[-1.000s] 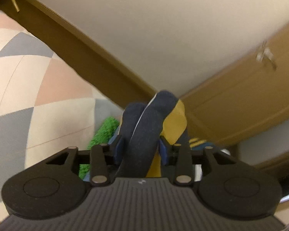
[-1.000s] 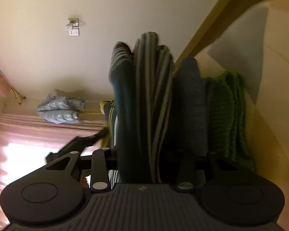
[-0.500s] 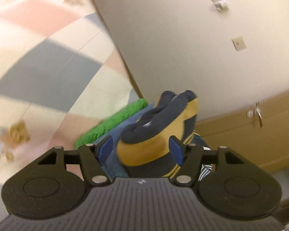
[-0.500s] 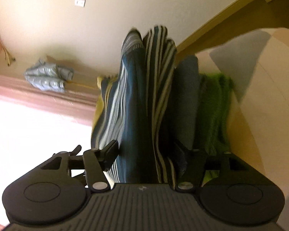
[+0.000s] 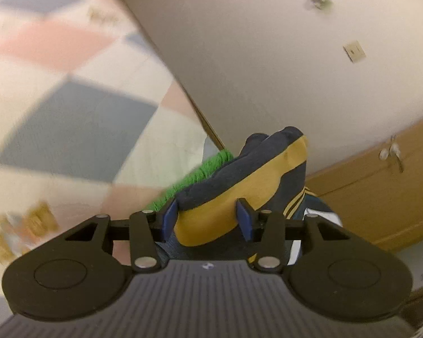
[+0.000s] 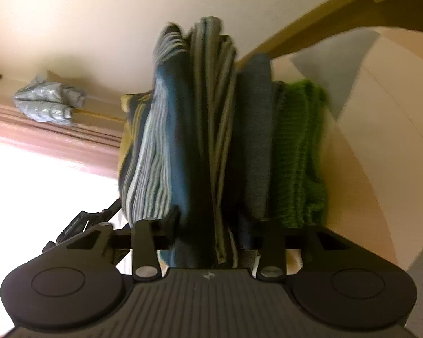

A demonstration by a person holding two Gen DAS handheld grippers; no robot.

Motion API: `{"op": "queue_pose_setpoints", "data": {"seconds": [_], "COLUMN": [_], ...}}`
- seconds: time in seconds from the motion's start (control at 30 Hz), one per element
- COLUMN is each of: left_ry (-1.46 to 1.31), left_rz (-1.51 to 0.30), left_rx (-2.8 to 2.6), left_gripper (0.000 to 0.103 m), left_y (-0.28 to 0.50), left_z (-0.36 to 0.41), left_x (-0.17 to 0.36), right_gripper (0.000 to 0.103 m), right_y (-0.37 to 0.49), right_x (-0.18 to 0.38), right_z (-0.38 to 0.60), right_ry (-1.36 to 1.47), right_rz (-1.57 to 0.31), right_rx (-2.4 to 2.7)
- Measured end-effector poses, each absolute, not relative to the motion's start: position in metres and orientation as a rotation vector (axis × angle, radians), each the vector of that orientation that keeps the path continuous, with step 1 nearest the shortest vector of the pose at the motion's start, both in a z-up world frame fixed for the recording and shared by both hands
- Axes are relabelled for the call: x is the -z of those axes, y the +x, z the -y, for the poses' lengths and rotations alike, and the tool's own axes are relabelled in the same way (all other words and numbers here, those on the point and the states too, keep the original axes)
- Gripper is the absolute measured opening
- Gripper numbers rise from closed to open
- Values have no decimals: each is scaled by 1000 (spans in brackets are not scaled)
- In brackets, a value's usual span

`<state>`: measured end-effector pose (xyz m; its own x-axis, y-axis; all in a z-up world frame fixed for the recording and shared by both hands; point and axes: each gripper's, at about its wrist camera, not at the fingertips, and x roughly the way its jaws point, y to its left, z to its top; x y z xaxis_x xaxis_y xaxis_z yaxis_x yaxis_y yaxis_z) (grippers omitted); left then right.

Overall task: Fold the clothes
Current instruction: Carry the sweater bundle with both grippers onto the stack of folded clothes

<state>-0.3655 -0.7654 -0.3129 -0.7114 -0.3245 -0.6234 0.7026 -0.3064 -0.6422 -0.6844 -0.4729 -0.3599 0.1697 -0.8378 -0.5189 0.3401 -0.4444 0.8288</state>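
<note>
Our left claw (image 5: pixel 206 219) is closing on the navy-and-yellow garment (image 5: pixel 239 186), pads pressing it. Our right claw (image 6: pixel 211 225) is closing on the stack of folded clothes (image 6: pixel 200 129), held above the patterned bed (image 5: pixel 70 118).

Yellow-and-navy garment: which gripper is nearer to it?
Left. Jaws of the left gripper are closing around the yellow-and-navy garment; jaws of the right gripper are closing on striped clothes, the garment lying beyond them to one side.

Stack of folded clothes (image 6: pixel 200 129) sits on the bed (image 6: pixel 380 140), wall (image 5: pixel 268 56) behind it, knit sweater (image 6: pixel 299 152) at the bottom.
</note>
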Motion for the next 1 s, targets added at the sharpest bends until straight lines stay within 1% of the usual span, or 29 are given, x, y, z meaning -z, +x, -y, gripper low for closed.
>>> {"op": "queue_pose_setpoints", "data": {"seconds": [0.03, 0.07, 0.17, 0.23, 0.27, 0.33, 0.4, 0.47, 0.5, 0.57, 0.63, 0.7, 0.73, 0.77, 0.8, 0.9, 1.0], "left_ry": [510, 504, 510, 555, 581, 606, 622, 651, 659, 637, 621, 654, 669, 667, 679, 729, 825], "left_rz": [-1187, -1116, -886, -760, -729, -678, -655, -691, -713, -745, -796, -789, -786, -782, -763, -692, -597], "left_rx": [2066, 2080, 2149, 2225, 2261, 2300, 2323, 2291, 2268, 2232, 2225, 2213, 2206, 2213, 2231, 2294, 2338], "left_gripper": [32, 32, 27, 26, 26, 22, 20, 19, 20, 22, 22, 20, 16, 16, 15, 15, 16], "left_y": [-362, -360, -363, -382, -393, -413, -431, -442, -444, -443, -443, -449, -451, -454, -464, -498, -547], "left_z": [761, 757, 740, 729, 727, 725, 728, 739, 745, 749, 754, 756, 757, 757, 758, 765, 778], "left_x": [298, 286, 250, 241, 241, 251, 266, 288, 301, 318, 322, 308, 302, 292, 281, 256, 255], "right_gripper": [47, 48, 48, 48, 48, 48, 48, 47, 43, 40, 35, 34, 34, 35, 37, 38, 38], "right_y": [-684, -684, -681, -673, -667, -657, -659, -670, -679, -701, -723, -737, -737, -736, -735, -729, -725], "right_x": [352, 341, 298, 275, 267, 256, 255, 264, 272, 298, 326, 332, 328, 323, 318, 303, 300], "right_z": [472, 470, 468, 473, 478, 494, 509, 522, 529, 535, 540, 539, 539, 539, 538, 531, 532], "right_ry": [1410, 1357, 1100, 897, 804, 634, 500, 441, 436, 542, 668, 743, 757, 765, 764, 709, 683], "right_rz": [475, 424, 210, 58, -16, -141, -204, -212, -214, -171, -116, -57, -54, -60, -64, -52, -78], "right_rx": [1509, 1552, 1721, 1772, 1782, 1800, 1814, 1797, 1782, 1751, 1716, 1693, 1689, 1688, 1687, 1699, 1715]}}
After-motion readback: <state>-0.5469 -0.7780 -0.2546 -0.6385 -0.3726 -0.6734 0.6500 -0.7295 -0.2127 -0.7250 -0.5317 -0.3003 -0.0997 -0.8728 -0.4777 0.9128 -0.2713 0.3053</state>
